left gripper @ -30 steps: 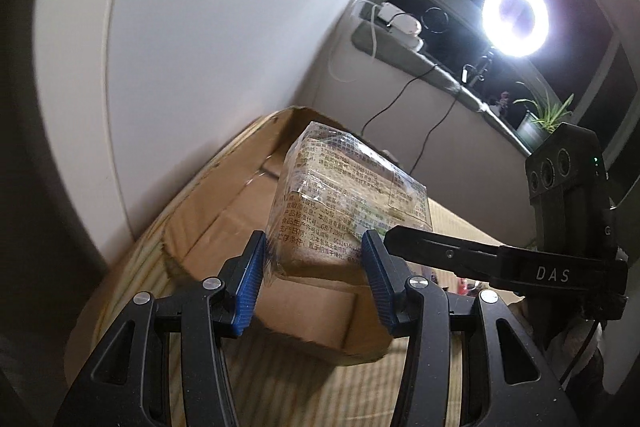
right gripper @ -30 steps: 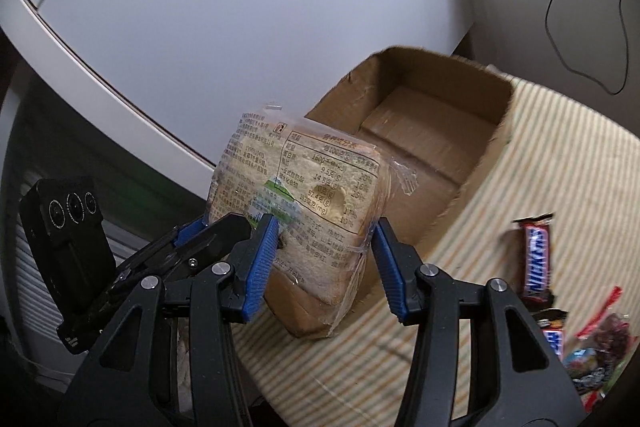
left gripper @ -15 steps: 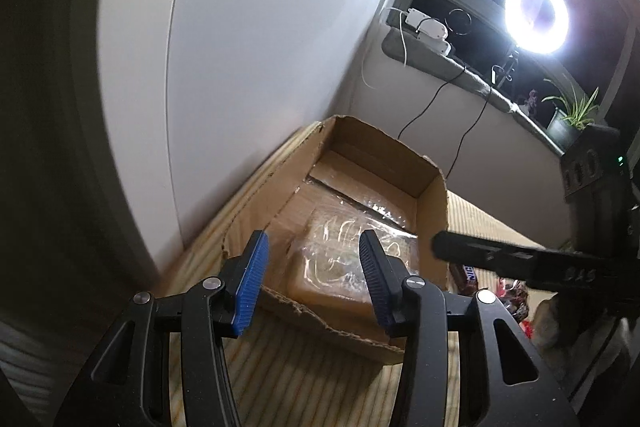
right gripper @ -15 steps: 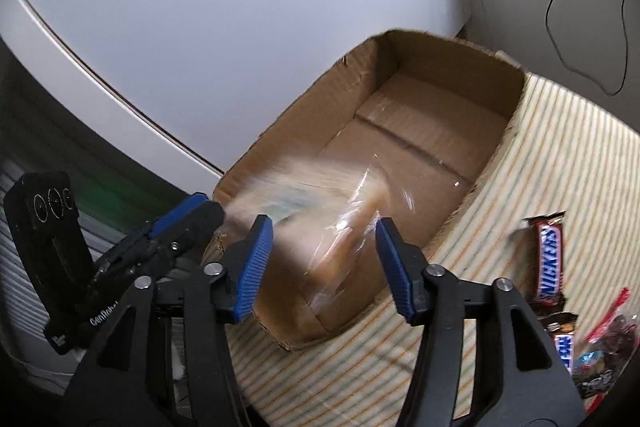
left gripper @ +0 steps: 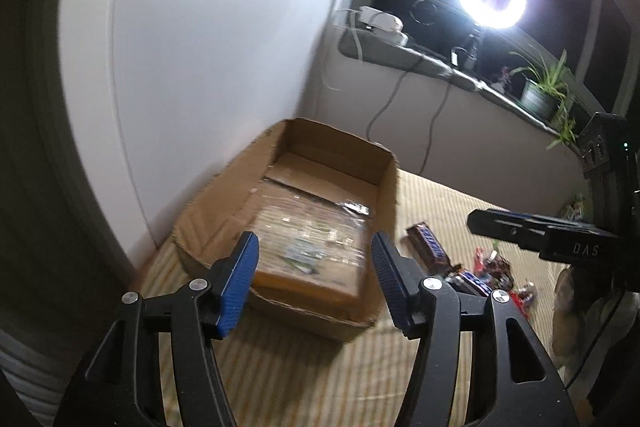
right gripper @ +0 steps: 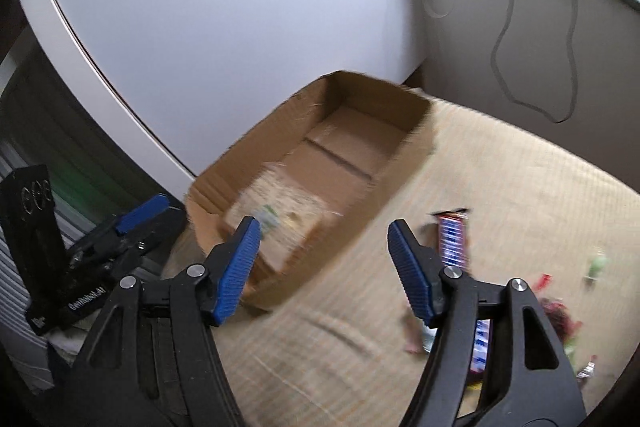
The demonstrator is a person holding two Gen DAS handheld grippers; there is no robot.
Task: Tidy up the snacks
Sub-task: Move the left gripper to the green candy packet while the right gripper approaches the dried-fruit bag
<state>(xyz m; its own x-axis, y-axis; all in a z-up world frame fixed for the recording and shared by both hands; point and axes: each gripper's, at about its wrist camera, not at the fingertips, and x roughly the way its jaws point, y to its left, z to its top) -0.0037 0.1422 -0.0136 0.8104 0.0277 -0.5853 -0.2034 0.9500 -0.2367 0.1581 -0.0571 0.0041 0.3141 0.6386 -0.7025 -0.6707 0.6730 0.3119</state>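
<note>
- With the bread pack (left gripper: 308,251) lying flat in the near end of the cardboard box (left gripper: 384,163), just ahead of the jaws and between them in the left view, one snack looks put away.
- Left gripper (left gripper: 314,273): jaws wide apart, holding nothing, hanging above the near wall of the box.
- Right gripper (right gripper: 322,267): jaws wide apart too, holding nothing, with the box ahead of the left jaw and bare striped surface (right gripper: 500,167) between the jaws.
- Far end of the box: bare cardboard floor, so plenty of room for more.
- Still out on the surface: a chocolate bar (right gripper: 452,239) just past the right jaw of the right gripper, and a small pile of bright wrappers (left gripper: 492,271) to the right of the left gripper's jaws.
- A small green snack (right gripper: 596,265) farther to the right, too blurry to name.
- Task just begun, by the look of it: one pack in, most snacks left to move.
- Likely next: reach for the chocolate bar, closest to the right jaws.
</note>
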